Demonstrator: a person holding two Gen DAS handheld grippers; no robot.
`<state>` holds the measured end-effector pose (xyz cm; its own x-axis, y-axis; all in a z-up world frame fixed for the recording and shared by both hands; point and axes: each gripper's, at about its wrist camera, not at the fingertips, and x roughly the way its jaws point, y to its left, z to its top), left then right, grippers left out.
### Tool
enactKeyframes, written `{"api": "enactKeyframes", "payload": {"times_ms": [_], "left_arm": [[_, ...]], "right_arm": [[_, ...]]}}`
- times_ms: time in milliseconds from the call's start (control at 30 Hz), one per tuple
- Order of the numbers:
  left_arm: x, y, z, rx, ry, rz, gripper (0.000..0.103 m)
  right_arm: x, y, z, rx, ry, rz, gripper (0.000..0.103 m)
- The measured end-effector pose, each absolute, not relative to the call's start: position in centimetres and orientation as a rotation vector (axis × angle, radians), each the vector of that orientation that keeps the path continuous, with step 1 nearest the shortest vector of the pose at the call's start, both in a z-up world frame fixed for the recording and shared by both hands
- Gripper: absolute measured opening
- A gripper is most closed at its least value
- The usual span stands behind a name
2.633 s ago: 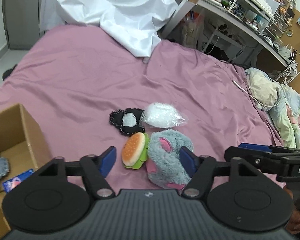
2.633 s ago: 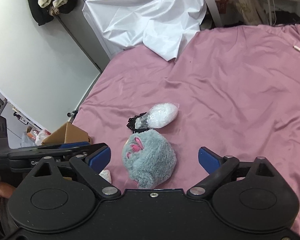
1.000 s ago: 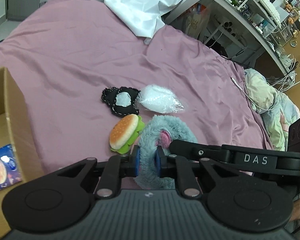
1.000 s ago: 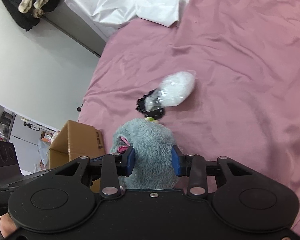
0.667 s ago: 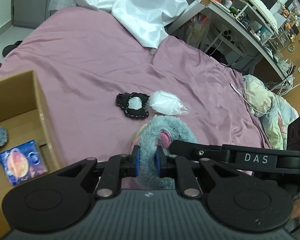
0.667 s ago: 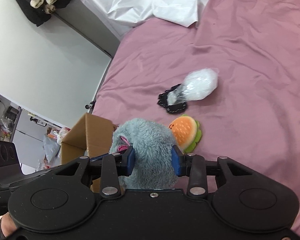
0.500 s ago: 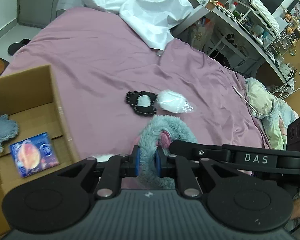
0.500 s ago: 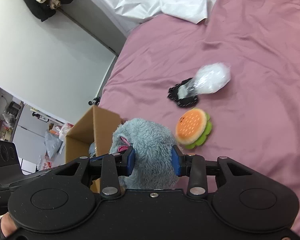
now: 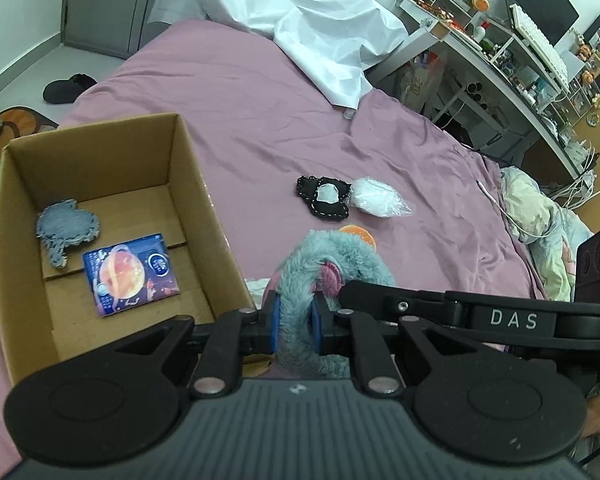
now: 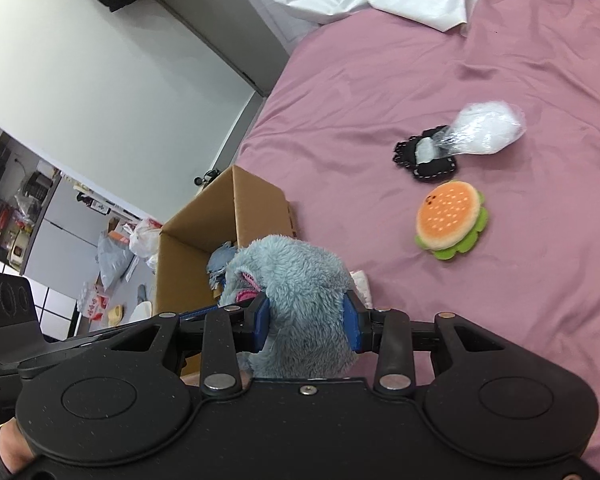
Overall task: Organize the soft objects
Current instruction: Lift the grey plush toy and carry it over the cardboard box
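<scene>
Both grippers, left [image 9: 294, 325] and right [image 10: 305, 326], have lifted the plush [image 10: 296, 280] off the bed [image 10: 440, 92], each clamped on it, and carried it to the box [image 9: 100, 216], so dropping it in looks next; burger [image 10: 450, 220] and bag [image 10: 484, 130] lie beyond

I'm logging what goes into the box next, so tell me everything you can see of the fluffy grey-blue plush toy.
The grey-blue plush toy is long-piled and shaggy, with pink patches showing on its upper side. Both grippers are shut on it: the left gripper pinches a narrow fold, the right gripper squeezes its bulk. It is held up off the pink bedsheet, beside the open cardboard box. Its underside is hidden.
</scene>
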<state>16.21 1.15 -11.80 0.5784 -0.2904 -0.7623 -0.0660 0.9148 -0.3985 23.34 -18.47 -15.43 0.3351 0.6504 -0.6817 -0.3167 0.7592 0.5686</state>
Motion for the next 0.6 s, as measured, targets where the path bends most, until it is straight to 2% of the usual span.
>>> {"api": "enactKeyframes", "payload": {"times_ms": [600], "left_arm": [[12.4, 4.2, -9.0, -0.445, 0.86, -0.113, 0.014]], "right_arm": [[20.7, -15.0, -12.5, 0.3, 0.987, 0.707, 0.036]]}}
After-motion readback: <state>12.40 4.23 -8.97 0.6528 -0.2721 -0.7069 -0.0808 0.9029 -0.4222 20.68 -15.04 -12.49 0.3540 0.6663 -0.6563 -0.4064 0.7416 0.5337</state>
